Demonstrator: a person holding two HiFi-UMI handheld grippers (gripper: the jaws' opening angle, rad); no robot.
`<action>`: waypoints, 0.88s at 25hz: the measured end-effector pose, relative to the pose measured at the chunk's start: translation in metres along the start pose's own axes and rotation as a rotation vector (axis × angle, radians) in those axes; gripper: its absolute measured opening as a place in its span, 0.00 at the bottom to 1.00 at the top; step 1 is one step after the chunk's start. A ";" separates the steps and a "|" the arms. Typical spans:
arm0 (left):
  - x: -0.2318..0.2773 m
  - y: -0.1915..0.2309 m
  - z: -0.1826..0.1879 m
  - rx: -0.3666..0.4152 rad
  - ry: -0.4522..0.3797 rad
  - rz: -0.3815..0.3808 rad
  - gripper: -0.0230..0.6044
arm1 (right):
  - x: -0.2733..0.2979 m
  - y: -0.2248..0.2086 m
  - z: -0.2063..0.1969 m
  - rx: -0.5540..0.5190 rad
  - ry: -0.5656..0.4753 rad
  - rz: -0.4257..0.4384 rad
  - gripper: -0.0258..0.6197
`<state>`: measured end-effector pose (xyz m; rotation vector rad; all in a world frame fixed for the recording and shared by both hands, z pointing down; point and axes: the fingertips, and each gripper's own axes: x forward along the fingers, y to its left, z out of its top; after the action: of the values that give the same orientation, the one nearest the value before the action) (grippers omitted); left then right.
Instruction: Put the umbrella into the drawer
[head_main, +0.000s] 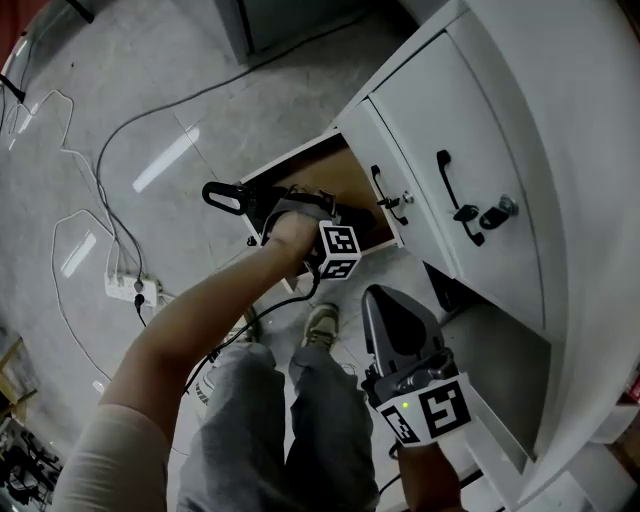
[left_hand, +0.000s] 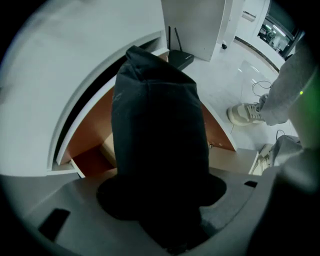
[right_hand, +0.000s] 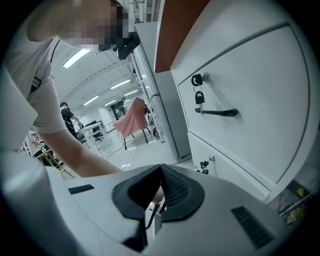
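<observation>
Umbrella (left_hand: 160, 145), folded in its dark sleeve, is clamped between the jaws of my left gripper (head_main: 300, 212), which stand wide around its thick body. Its long axis runs straight out along the jaws. The gripper points down, so the umbrella's far end aims at the open drawer (left_hand: 89, 150) just below. The drawer's brown inside shows on both sides of the umbrella; I cannot tell whether the tip touches the bottom. I judge the coming move to be a straight lowering, then a release. My right gripper (right_hand: 159, 186), jaws pressed together on nothing, hangs farther from the drawer, facing the white cabinet front (right_hand: 240, 75).
</observation>
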<state>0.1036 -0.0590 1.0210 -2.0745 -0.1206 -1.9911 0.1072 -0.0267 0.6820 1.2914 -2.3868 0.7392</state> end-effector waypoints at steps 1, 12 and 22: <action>0.006 0.000 -0.001 0.020 0.023 -0.002 0.47 | 0.002 -0.002 -0.003 -0.005 -0.003 0.001 0.05; 0.055 -0.003 0.017 0.142 0.207 -0.037 0.47 | 0.011 -0.026 -0.022 -0.022 -0.026 -0.034 0.05; 0.093 -0.022 0.042 0.228 0.280 -0.060 0.47 | 0.009 -0.044 -0.039 0.020 -0.017 -0.050 0.05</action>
<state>0.1444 -0.0386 1.1146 -1.6555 -0.3407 -2.1659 0.1408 -0.0302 0.7306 1.3659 -2.3570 0.7425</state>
